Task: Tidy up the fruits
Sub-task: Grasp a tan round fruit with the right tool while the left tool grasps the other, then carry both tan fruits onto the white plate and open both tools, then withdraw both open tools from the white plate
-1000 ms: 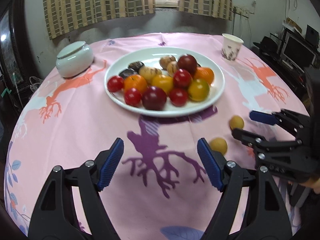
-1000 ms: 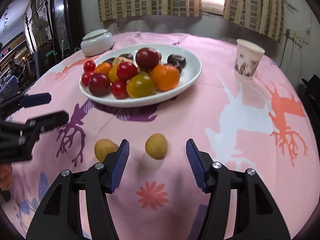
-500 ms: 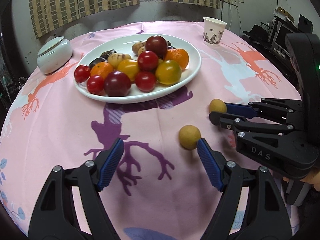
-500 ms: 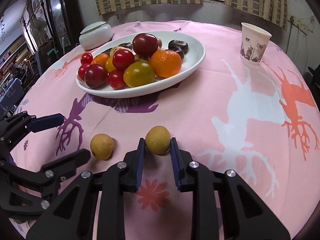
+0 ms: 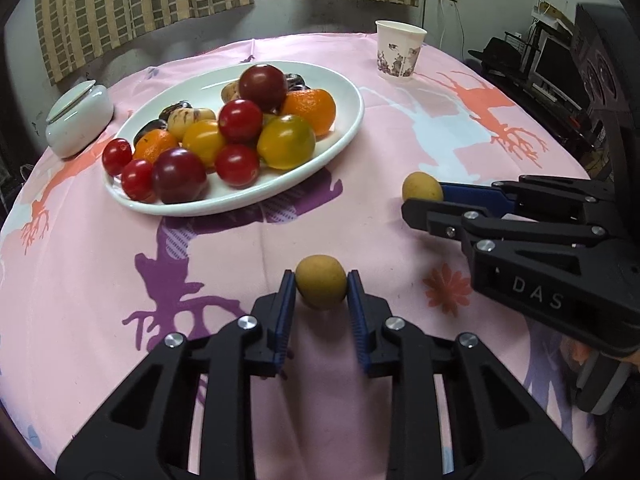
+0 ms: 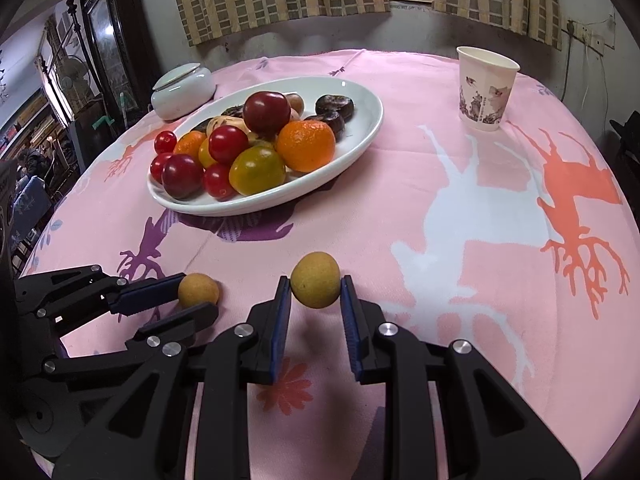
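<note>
A white oval plate [image 5: 344, 136] [image 6: 360, 136] piled with tomatoes, oranges and dark fruits stands mid-table. My left gripper [image 5: 321, 286] is shut on a small yellow-brown round fruit [image 5: 320, 287] near the front of the pink cloth; it also shows in the right wrist view [image 6: 198, 289]. My right gripper [image 6: 315, 286] is shut on a second yellow-brown fruit [image 6: 315, 285], held just above the cloth; this fruit also shows in the left wrist view [image 5: 422, 187], to the right of the plate.
A paper cup [image 5: 400, 54] [image 6: 485, 88] stands at the back right. A white lidded jar [image 5: 78, 120] [image 6: 182, 90] stands left of the plate. Electronics and furniture lie beyond the table's right edge.
My left gripper swung right and closed on the nearer yellow-brown fruit. My right gripper, shut on the other fruit, has lifted it slightly.
</note>
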A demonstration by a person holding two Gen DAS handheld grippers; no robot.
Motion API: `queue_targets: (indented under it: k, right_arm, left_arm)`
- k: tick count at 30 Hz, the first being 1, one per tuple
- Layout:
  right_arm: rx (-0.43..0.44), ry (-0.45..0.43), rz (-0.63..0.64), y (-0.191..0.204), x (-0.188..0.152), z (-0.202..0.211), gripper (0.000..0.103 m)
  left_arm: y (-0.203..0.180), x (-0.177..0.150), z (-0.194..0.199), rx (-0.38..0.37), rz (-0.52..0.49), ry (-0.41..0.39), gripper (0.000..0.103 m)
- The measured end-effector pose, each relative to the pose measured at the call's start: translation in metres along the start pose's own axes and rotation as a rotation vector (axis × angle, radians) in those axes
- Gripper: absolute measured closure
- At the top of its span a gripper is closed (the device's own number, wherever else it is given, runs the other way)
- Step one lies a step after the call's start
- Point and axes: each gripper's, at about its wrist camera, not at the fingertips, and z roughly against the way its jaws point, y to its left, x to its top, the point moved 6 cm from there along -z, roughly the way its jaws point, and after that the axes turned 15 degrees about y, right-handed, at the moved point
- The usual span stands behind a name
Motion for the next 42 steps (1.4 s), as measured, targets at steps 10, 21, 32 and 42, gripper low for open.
queue_targets:
  k: [10,21,32,42]
  right_arm:
    - [0.001,-0.058,0.045,0.028,0.014,0.014,0.078]
    - [0.079,-0.146,0.069,0.069,0.106,0.012,0.078]
    - [0.045,-0.179,-0.008,0.059,0.123,0.007,0.047]
    - [-0.04,-0.156,-0.061,0.041,0.057,0.043,0.032]
  left_arm:
    - [0.064,0.02,0.047,0.08,0.041,-0.094,0.077]
    - [0.126,0.099,0.044,0.16,0.141,-0.153,0.077]
    - [0.148,0.103,0.038,0.163,0.231,-0.171,0.023]
    - [0.113,0.038,0.071,0.14,0.219,-0.19,0.002]
